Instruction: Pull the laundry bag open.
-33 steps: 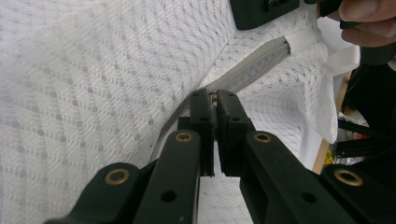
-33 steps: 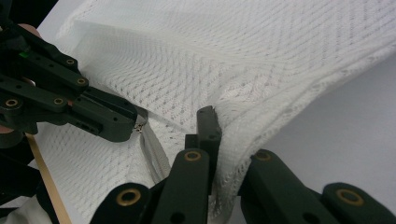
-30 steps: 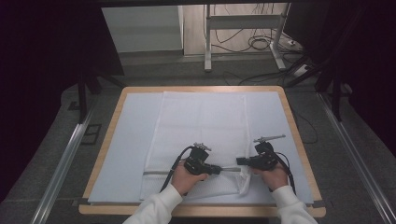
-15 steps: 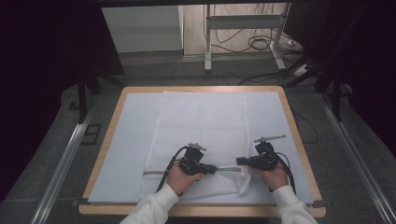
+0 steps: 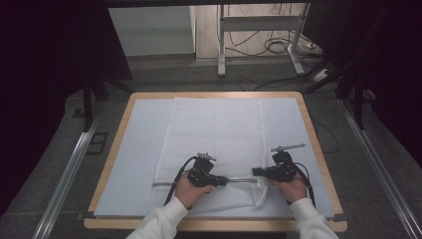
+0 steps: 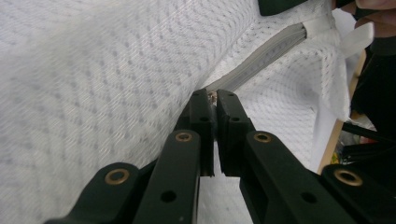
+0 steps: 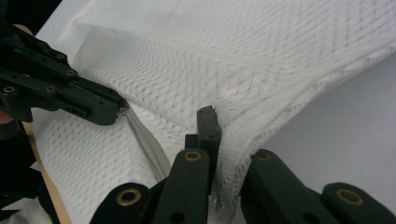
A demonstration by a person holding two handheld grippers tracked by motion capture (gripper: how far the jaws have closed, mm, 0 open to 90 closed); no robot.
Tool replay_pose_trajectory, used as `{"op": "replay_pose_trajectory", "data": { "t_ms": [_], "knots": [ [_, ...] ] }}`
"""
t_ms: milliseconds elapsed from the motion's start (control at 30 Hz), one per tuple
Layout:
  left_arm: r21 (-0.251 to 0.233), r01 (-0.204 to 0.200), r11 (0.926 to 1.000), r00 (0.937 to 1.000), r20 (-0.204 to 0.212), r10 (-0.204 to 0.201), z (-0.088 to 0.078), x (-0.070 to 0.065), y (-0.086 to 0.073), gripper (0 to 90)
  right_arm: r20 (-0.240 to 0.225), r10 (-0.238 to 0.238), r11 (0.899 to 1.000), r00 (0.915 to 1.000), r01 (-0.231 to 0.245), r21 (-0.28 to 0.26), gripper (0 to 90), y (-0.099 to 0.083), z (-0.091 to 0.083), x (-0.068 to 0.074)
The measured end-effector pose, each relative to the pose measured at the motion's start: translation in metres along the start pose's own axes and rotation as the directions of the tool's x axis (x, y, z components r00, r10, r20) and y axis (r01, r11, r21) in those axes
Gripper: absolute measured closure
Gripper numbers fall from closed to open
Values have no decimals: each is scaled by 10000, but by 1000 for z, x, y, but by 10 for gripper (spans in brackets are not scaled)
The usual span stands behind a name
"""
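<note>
A white mesh laundry bag [image 5: 214, 144] lies flat in the middle of the surface [image 5: 119, 149], its zipper [image 5: 241, 180] running left to right along the near edge. The left gripper [image 5: 225, 181] points right along that zipper line, its jaws closed narrow on the small metal zipper pull [image 6: 213, 97], which shows pinched between the tips in the left gripper view. The right gripper [image 5: 255, 172] faces it from the right, jaws clamped on the mesh fabric at the bag's near right corner [image 7: 233, 154], beside the zipper's end. The hold looks like an anchor: with the corner pinned, the fabric should stay taut so the pull can slide along the zipper without the mesh bunching. The two grippers sit near each other, tips apart. No brand, label or readable writing appears on the bag or the surface.
</note>
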State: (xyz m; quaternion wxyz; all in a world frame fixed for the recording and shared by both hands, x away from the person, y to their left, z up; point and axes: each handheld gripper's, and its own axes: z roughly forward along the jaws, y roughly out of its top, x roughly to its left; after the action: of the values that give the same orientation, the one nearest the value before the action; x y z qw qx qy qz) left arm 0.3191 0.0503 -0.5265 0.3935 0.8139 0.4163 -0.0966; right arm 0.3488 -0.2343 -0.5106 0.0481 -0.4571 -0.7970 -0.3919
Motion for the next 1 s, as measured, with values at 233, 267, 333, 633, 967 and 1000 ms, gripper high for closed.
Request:
{"op": "replay_pose_trajectory", "data": {
  "t_ms": [233,267,333,633,967,1000],
  "knots": [
    [2,-24,10000,10000,-44,24,-5,2,-3,871,-17,10,10000,10000,-10,-16,886,0,0,0],
    [-8,31,10000,10000,-40,-31,-5,3,-4,872,-2,11,10000,10000,-11,-22,886,0,0,0],
    [-61,102,9999,9999,-56,-102,-7,5,-5,872,-2,16,10000,10000,-16,-33,886,0,0,0],
    [-82,114,9999,9999,-52,-114,-11,6,-8,871,-20,-50,10000,10000,50,45,886,0,1,2],
    [-122,250,9996,9997,-69,-251,-15,11,-12,871,14,-117,9999,9999,117,56,886,0,2,2],
    [-123,255,9996,9996,-116,-257,-15,12,-13,871,2,-100,9999,9999,100,36,886,0,2,2]
  ]
}}
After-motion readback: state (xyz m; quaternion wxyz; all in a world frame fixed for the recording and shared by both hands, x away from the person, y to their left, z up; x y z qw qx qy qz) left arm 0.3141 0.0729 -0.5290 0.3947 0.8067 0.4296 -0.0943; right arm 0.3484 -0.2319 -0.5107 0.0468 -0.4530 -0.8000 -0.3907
